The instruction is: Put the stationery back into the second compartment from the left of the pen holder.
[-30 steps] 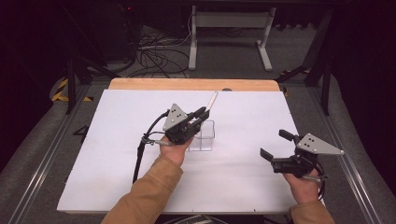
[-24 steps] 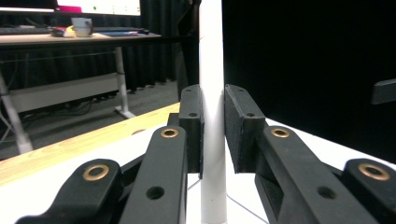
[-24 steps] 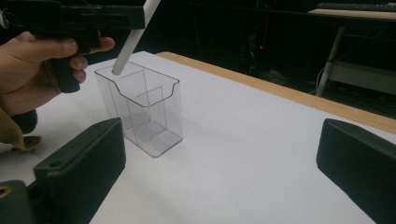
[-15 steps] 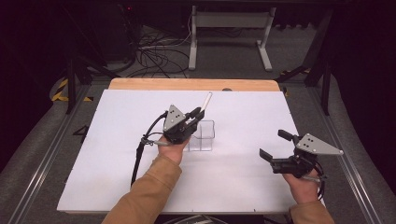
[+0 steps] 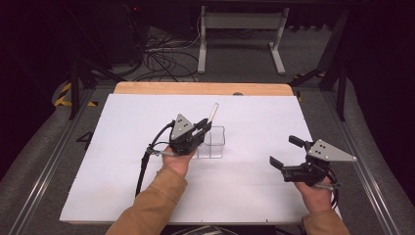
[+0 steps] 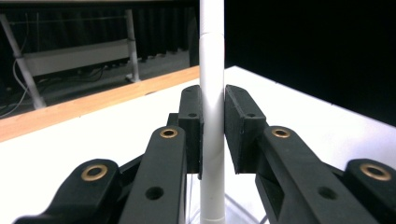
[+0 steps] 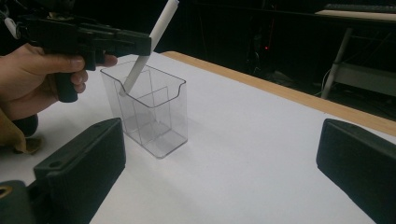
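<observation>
The fingers (image 6: 191, 126) of our left gripper (image 5: 199, 132) are pressed in from both sides on a white pen-like stick (image 6: 211, 116), which stands between the pads and runs past them above and below. In the high view we see that stick (image 5: 213, 111) leaning up and away from the gripper over a clear plastic holder (image 5: 213, 143) that stands near the middle of the white table sheet (image 5: 122, 161). From the right gripper view the stick (image 7: 154, 35) slants down with its lower tip just at or inside the near rim of the holder (image 7: 156, 116); we cannot tell whether the tip touches the wall. Thin partitions split the holder into compartments, and the tip sits over the one nearest the left hand (image 7: 32, 77). Our right gripper (image 5: 288, 154) waits well apart, near the right side of the sheet, its jaws spread wide with nothing between them; its two pads (image 7: 81, 161) frame the holder without touching it. Between the two grippers the sheet lies bare, so nothing blocks the way to the holder. Beyond the sheet runs the wooden table edge (image 5: 200, 88), and behind it we see loose cables (image 5: 166, 56) on the floor and a white metal frame (image 5: 240, 36).
</observation>
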